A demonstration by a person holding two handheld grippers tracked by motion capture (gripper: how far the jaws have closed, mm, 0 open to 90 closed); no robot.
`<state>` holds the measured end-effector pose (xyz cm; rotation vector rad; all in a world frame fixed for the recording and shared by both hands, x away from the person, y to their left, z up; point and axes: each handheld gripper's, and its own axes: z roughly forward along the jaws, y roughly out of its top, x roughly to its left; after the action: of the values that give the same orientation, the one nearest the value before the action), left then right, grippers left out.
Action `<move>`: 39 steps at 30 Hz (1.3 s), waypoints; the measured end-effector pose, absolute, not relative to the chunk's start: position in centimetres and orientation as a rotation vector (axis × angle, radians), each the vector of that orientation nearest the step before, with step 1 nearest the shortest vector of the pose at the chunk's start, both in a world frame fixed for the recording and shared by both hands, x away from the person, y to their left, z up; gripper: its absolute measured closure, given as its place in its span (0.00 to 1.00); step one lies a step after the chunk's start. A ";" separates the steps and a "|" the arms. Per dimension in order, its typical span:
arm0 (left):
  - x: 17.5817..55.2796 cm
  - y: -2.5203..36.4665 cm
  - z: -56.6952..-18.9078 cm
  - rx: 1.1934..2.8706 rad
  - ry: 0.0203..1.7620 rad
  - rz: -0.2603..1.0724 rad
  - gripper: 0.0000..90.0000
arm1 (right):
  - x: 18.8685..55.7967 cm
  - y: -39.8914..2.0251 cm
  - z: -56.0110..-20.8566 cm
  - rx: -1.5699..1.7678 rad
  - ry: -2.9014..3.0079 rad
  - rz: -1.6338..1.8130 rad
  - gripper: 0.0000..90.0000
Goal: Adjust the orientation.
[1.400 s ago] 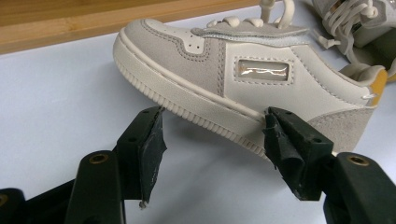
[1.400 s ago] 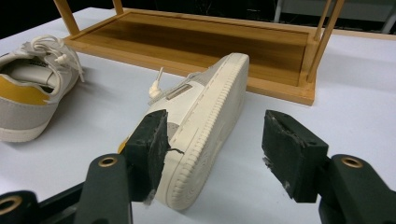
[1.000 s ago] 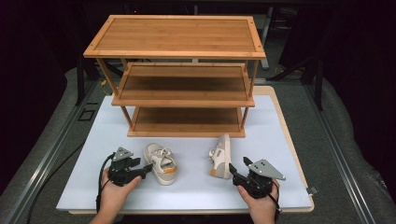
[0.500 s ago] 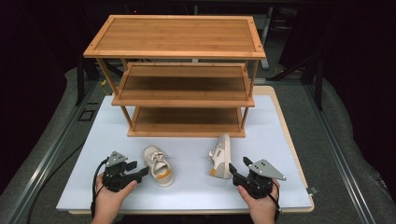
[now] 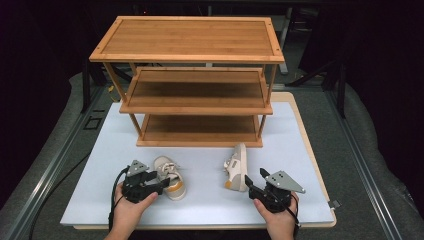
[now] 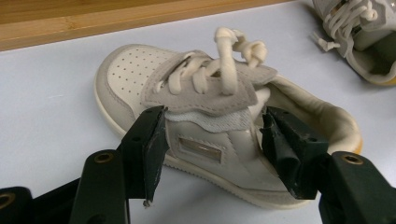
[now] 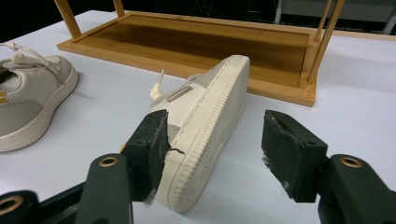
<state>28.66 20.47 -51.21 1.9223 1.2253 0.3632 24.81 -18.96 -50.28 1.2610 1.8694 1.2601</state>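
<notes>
White mat [image 5: 210, 200] lies open between both shoes.

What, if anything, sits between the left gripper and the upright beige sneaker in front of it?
Nothing visible. The left gripper has its open jaws on either side of the upright beige lace-up sneaker, with only bare pale-blue table mat around it. The second beige sneaker, lying on its side, is well off to the right.

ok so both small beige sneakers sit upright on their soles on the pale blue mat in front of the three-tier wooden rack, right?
Not both. The left small beige sneaker sits upright on its sole, but the right small beige sneaker lies on its side, ridged sole facing outward, as the right gripper view shows. Both are on the pale blue mat before the three-tier wooden rack.
</notes>
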 end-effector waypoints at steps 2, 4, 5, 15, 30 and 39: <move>28.8 20.8 -51.1 1.917 1.221 0.364 0.49 | 24.8 -19.0 -50.3 1.262 1.870 1.260 0.46; 29.0 21.1 -51.2 1.919 1.225 0.348 0.56 | 24.8 -19.1 -50.3 1.264 1.871 1.262 0.46; 29.1 21.3 -51.2 1.925 1.227 0.348 0.56 | 24.8 -19.0 -50.3 1.262 1.874 1.266 0.46; 30.8 20.9 -51.2 1.902 1.234 0.369 0.63 | 24.9 -18.7 -50.4 1.253 1.885 1.261 0.46; 31.2 19.5 -51.4 1.960 1.112 0.377 0.65 | 24.9 -18.5 -50.4 1.239 1.886 1.256 0.49; 31.8 20.1 -51.4 1.939 1.094 0.330 0.65 | 25.2 -18.1 -50.5 1.222 1.912 1.249 0.54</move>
<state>31.81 20.14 -51.39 1.9387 1.0942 0.3296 25.22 -18.11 -50.47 1.2221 1.9122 1.2486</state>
